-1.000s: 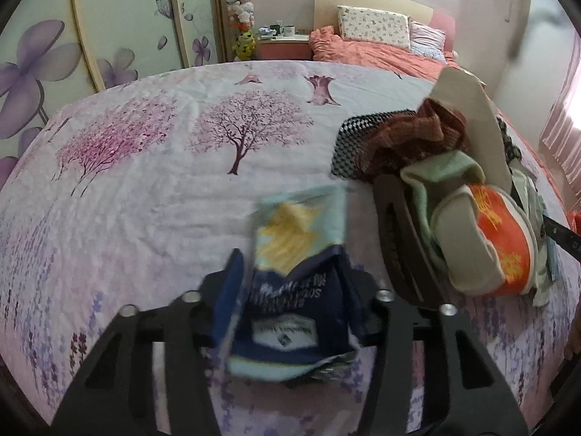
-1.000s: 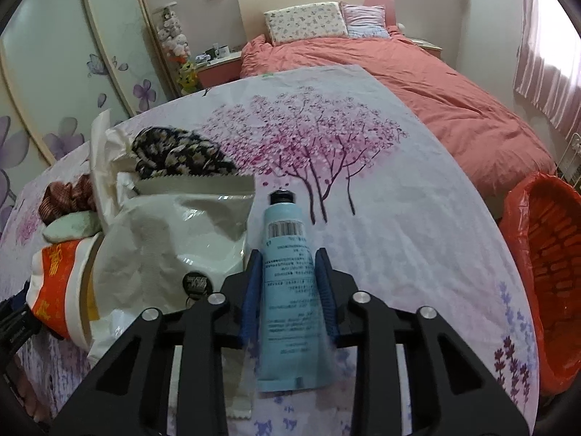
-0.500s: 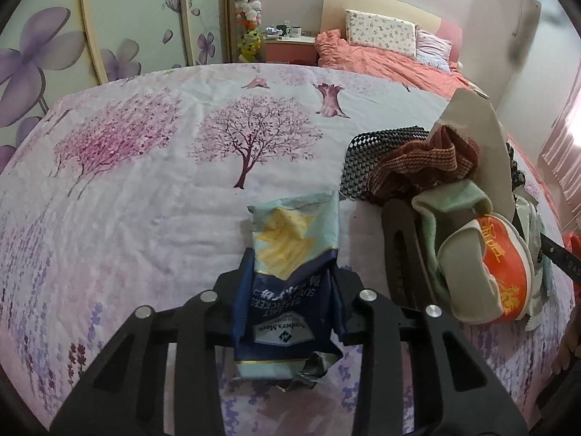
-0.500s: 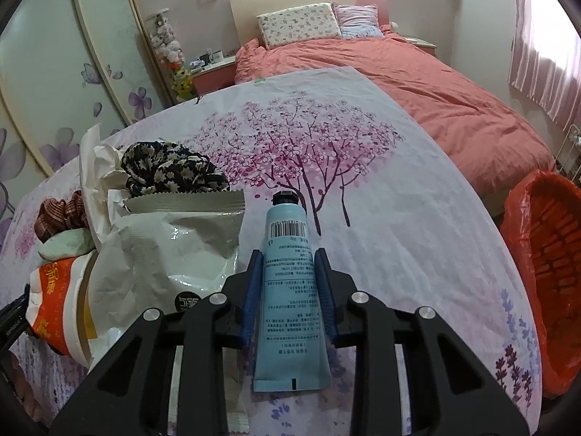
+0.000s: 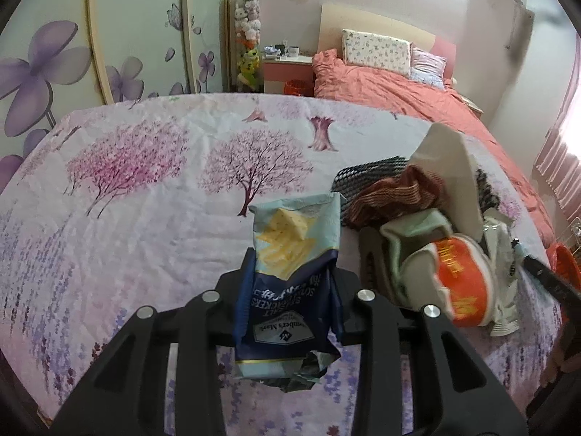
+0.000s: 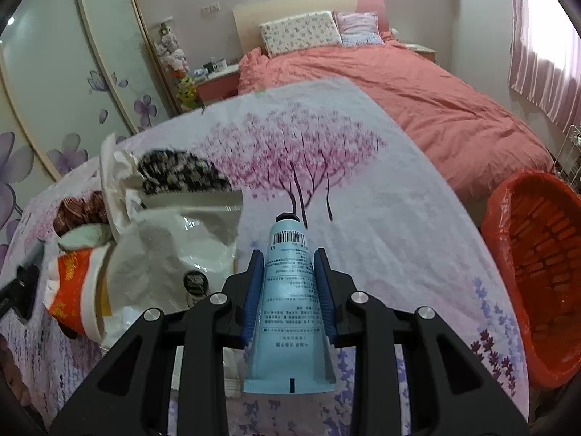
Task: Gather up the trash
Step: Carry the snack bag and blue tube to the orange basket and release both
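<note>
My left gripper [image 5: 290, 272] is shut on a blue and pale cracker bag [image 5: 290, 283], held above the flowered tablecloth [image 5: 145, 218]. My right gripper [image 6: 288, 276] is shut on a light blue tube [image 6: 288, 309] with a black cap, held above the cloth. A pile sits between them: an orange and white paper cup [image 5: 459, 283], also in the right wrist view [image 6: 72, 290], a white foil bag [image 6: 174, 254], a brown cloth [image 5: 392, 196] and a black patterned cloth [image 6: 178, 174]. An orange-lined trash basket [image 6: 537, 272] stands off the table's right edge.
A pink-covered bed [image 6: 399, 83] with pillows lies beyond the table. Flowered wardrobe doors [image 5: 54, 54] stand to the left. A bedside stand [image 5: 287, 69] with small items is at the back. A pink curtain [image 6: 537, 36] hangs on the right.
Both grippers have risen a little with their loads; the table and pile sit lower and farther in both views. The cracker bag has settled from blurred to steady.
</note>
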